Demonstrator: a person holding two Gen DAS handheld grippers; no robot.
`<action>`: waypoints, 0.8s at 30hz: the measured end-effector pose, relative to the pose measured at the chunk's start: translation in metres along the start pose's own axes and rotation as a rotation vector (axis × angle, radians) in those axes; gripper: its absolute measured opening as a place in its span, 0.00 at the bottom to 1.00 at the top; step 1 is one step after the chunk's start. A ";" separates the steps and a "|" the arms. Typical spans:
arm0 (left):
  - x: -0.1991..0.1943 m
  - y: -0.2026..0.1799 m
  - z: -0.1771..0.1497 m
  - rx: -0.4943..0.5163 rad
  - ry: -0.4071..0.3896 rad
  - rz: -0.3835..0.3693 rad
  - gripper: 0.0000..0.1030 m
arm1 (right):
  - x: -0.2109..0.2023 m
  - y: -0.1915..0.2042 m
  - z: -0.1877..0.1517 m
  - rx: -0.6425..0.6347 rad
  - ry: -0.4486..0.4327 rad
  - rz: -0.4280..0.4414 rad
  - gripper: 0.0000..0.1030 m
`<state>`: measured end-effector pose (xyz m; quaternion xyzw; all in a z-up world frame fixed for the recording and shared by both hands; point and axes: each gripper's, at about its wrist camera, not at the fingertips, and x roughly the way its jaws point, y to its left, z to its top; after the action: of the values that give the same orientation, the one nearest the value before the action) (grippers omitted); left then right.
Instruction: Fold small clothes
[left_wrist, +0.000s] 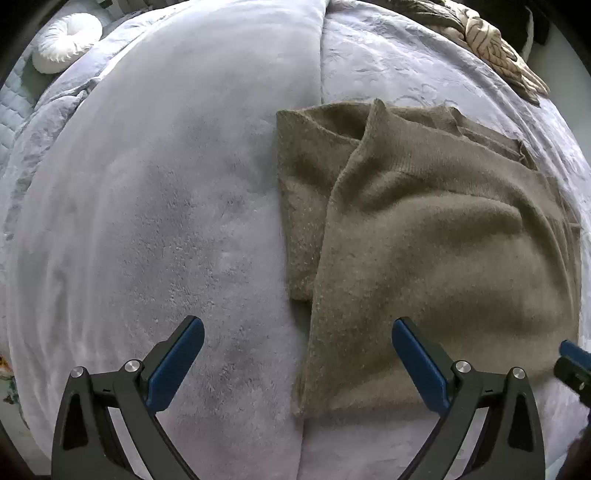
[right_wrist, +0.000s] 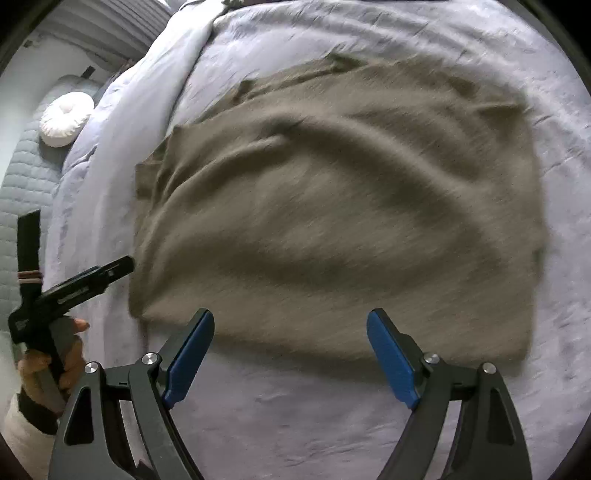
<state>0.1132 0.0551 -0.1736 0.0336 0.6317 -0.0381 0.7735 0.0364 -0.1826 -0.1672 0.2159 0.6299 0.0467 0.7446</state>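
An olive-brown knitted garment (left_wrist: 424, 236) lies folded over on a pale lilac bed cover (left_wrist: 166, 184). My left gripper (left_wrist: 297, 334) hangs wide open just above the garment's near left corner, with nothing pinched between its blue pads (left_wrist: 177, 363). In the right wrist view the same garment (right_wrist: 332, 206) spreads out, blurred by motion. My right gripper (right_wrist: 290, 332) stands open over the garment's near edge and holds nothing. The left gripper (right_wrist: 110, 271) appears there at the garment's left edge, gripped by a person's hand (right_wrist: 51, 369).
A white round cushion (left_wrist: 64, 40) lies at the far left of the bed beside a quilted grey headboard (right_wrist: 18, 192). A patterned beige cloth (left_wrist: 498, 48) lies at the far right edge. A raised seam of the plush blanket (left_wrist: 319, 55) runs down the bed's middle.
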 end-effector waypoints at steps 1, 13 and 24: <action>0.000 0.000 -0.001 0.004 0.003 -0.005 0.99 | 0.004 0.002 -0.001 0.010 0.018 0.026 0.85; 0.006 0.013 -0.012 -0.009 0.032 -0.045 0.99 | 0.041 0.000 -0.021 0.197 0.142 0.229 0.85; 0.016 0.028 -0.018 -0.020 0.059 -0.057 0.99 | 0.074 0.010 -0.032 0.288 0.194 0.329 0.85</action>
<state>0.1016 0.0847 -0.1923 0.0090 0.6552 -0.0532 0.7535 0.0230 -0.1400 -0.2348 0.4138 0.6551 0.0976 0.6246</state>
